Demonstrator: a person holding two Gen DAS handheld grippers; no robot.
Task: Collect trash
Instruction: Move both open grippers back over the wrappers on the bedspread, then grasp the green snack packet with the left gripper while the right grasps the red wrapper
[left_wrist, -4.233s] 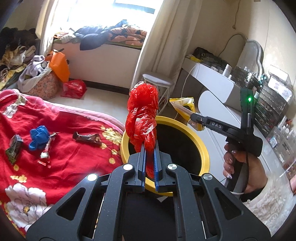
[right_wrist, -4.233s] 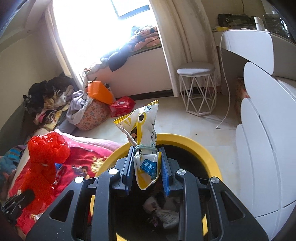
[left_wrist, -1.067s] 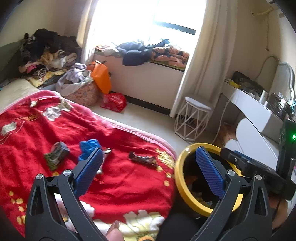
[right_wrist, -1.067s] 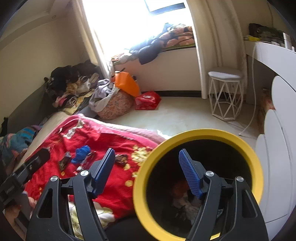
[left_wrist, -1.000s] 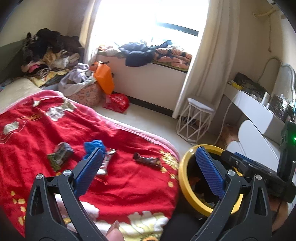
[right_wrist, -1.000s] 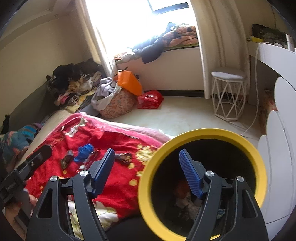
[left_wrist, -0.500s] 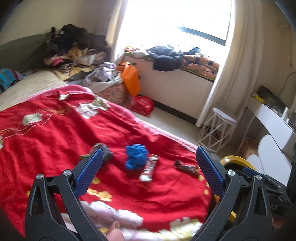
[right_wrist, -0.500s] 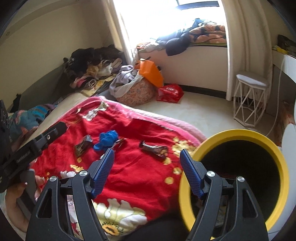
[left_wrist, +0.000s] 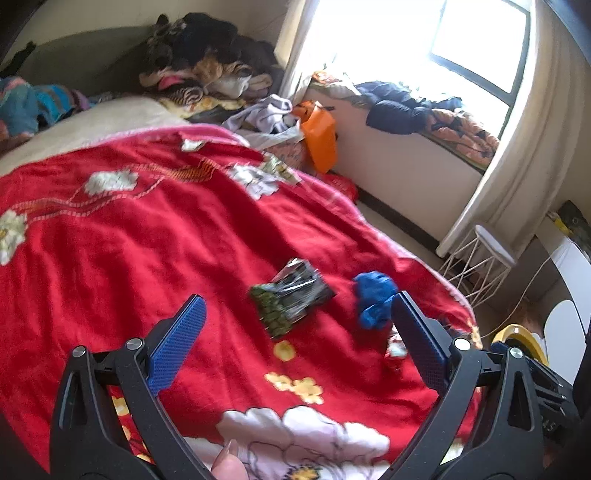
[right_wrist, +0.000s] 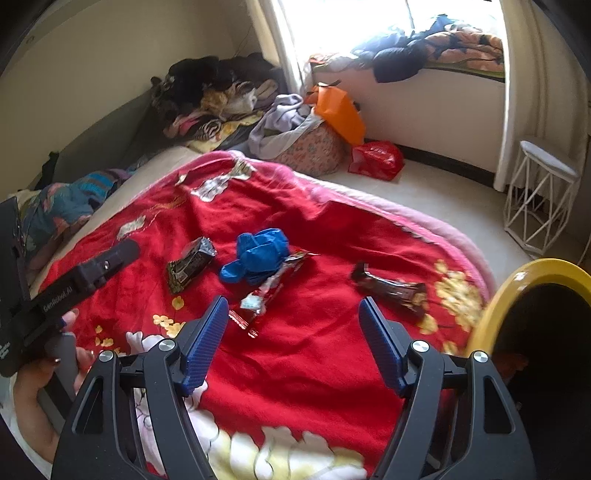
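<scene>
Trash lies on a red flowered blanket (right_wrist: 325, 229). There is a dark green-black snack packet (left_wrist: 291, 295) (right_wrist: 190, 264), a crumpled blue bag (left_wrist: 373, 299) (right_wrist: 258, 254), a red and silver wrapper (right_wrist: 271, 291) and a brown bar wrapper (right_wrist: 388, 286). My left gripper (left_wrist: 295, 332) hangs open just short of the dark packet, nothing between its pads. My right gripper (right_wrist: 291, 332) is open and empty above the blanket, close to the red and silver wrapper. The yellow-rimmed bin (right_wrist: 517, 284) (left_wrist: 517, 332) stands at the bed's right edge.
Piled clothes (right_wrist: 221, 92) and a basket with an orange bag (right_wrist: 340, 114) sit beyond the bed. A red bag (right_wrist: 376, 158) lies on the floor by the window seat. A white wire stool (right_wrist: 543, 199) stands at right. A hand (right_wrist: 48, 369) holds the left gripper.
Both grippers have swung left from the bin over the bed and dipped toward the trash. The bin has slid to the right edge of both views. Both stay open and empty.
</scene>
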